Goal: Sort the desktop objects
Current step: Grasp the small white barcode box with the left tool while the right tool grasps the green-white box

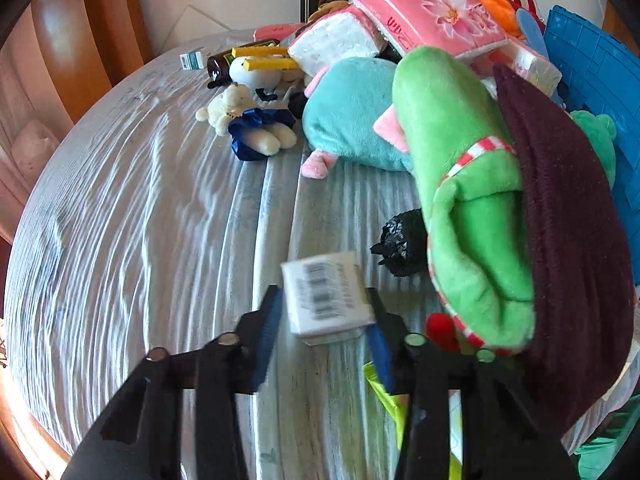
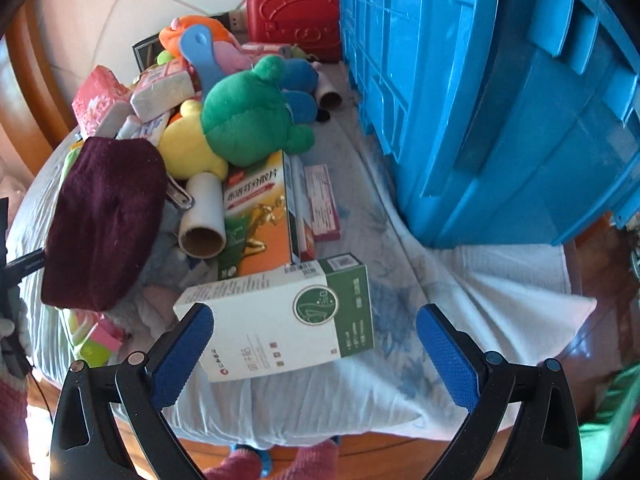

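My left gripper (image 1: 326, 320) is shut on a small white box with a barcode (image 1: 328, 294), held above the cloth-covered table (image 1: 140, 200). A pile of soft toys and tissue packs lies beyond: a green plush slipper (image 1: 460, 184), a maroon cloth (image 1: 568, 240), a teal plush (image 1: 352, 116), a pink tissue pack (image 1: 420, 8). My right gripper (image 2: 314, 344) is open and empty, its fingers on either side of a white and green box (image 2: 280, 316) lying near the table's front edge. A blue crate (image 2: 500, 100) stands to the right.
In the right wrist view an orange and green medicine box (image 2: 260, 220), a cardboard tube (image 2: 204, 216), a green frog plush (image 2: 248, 120) and a red case (image 2: 296, 12) crowd the middle and back. A small white bear (image 1: 248, 120) and a black bag (image 1: 400, 242) lie on the cloth.
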Tool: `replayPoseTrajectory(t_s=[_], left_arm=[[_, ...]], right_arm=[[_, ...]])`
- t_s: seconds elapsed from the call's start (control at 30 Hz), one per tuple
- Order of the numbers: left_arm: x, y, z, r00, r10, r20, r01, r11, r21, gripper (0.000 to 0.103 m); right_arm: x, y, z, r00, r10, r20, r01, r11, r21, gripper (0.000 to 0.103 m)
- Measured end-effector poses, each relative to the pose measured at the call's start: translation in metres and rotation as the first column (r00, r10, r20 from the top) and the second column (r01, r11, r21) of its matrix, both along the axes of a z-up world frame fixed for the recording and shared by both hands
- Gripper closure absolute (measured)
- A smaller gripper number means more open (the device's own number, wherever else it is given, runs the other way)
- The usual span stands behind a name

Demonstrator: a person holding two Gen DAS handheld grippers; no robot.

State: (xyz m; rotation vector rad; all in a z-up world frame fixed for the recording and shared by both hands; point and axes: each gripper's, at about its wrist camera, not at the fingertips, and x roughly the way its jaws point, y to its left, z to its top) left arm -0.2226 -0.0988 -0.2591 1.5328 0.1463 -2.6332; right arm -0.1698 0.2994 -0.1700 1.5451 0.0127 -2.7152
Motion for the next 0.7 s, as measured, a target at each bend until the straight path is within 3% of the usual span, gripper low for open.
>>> replayPoseTrajectory(t_s=[0.47, 0.6, 0.7], left_arm=[[0.037, -0.023, 0.040, 0.995, 0.055, -0.083, -0.059, 0.997, -0.052, 0.073], [0.034, -0.022, 0.043, 0.994, 0.056, -0.092, -0.060, 0.997, -0.041, 0.073], [0.033, -0.024, 0.040, 0.995, 0.056, -0.086, -0.060, 0.997, -0.038, 0.073]], right_arm=[[-0.008, 0.017, -0.031, 0.990, -0.084, 0.110, 0.102, 0.980, -0.170, 0.000], [-0.014, 0.026, -0.035, 0.977, -0.151, 0.147, 0.187, 0.944, -0.272, 0.000], [-0.018, 0.033, -0.042, 0.957, -0.213, 0.198, 0.274, 0.887, -0.371, 0.000]])
